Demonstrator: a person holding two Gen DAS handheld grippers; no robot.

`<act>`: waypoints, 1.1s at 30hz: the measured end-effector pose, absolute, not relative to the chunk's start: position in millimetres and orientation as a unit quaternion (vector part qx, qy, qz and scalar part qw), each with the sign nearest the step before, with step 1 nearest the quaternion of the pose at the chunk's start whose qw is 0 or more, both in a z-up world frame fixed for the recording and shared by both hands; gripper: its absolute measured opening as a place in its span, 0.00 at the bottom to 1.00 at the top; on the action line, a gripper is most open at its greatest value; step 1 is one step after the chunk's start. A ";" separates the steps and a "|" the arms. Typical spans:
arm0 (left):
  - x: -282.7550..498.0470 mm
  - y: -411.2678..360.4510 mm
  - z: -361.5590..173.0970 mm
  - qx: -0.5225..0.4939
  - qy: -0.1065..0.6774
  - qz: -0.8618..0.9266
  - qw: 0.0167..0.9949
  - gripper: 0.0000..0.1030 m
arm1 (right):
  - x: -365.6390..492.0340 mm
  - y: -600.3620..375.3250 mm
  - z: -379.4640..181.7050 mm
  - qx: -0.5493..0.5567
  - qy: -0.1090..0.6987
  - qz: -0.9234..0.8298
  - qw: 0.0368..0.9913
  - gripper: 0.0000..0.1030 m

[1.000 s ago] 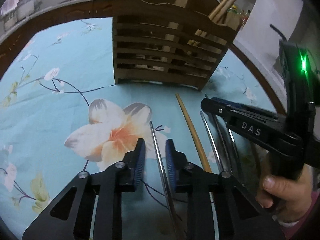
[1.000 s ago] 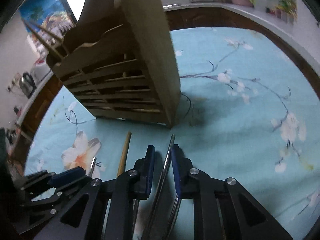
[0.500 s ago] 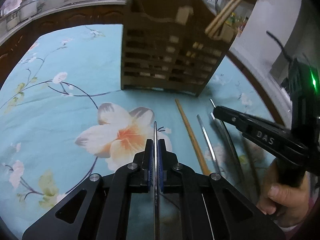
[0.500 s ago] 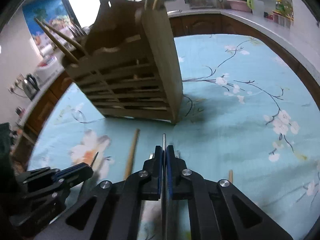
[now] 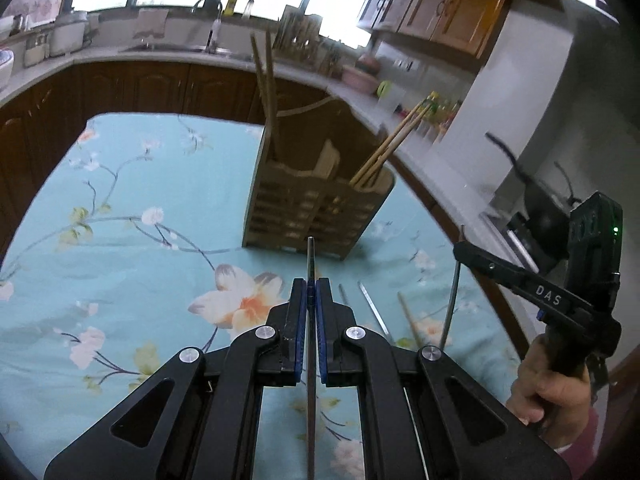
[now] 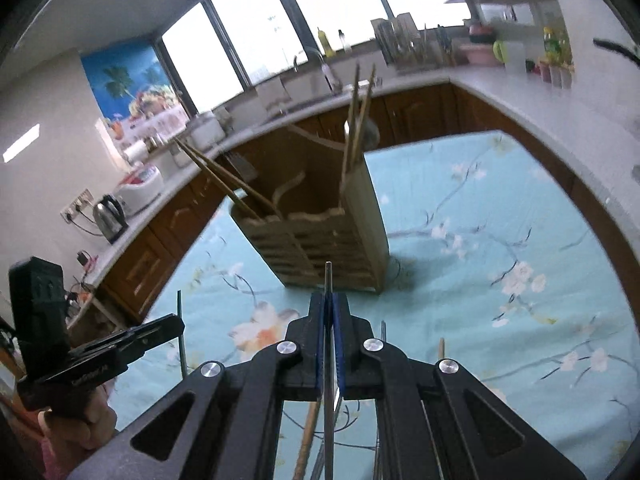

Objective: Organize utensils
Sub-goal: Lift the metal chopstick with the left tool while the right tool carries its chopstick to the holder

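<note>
You had the left gripper (image 5: 311,292) clamped on a metal chopstick (image 5: 310,264) and the right gripper (image 6: 329,304) clamped on another metal chopstick (image 6: 328,280), both raised in front of the wooden utensil holder (image 5: 308,212). More chopsticks (image 5: 374,312) lay on the cloth (image 5: 120,240) before the holder.

— What are you working with?
— Your two metal chopsticks (image 5: 310,264) (image 6: 328,280) are lifted; more chopsticks (image 5: 372,308) lie flat on the cloth before the slatted wooden holder (image 5: 312,208), wooden pairs leaning inside.
</note>
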State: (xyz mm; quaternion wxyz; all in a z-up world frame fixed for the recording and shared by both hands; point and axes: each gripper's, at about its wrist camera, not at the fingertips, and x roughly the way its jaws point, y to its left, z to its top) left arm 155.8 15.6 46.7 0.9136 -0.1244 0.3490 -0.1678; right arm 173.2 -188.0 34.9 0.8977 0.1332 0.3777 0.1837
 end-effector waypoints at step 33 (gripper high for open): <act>152.7 30.0 121.8 -0.134 0.243 -0.160 0.947 0.04 | 174.9 -201.1 109.8 0.130 0.269 0.188 0.936 0.04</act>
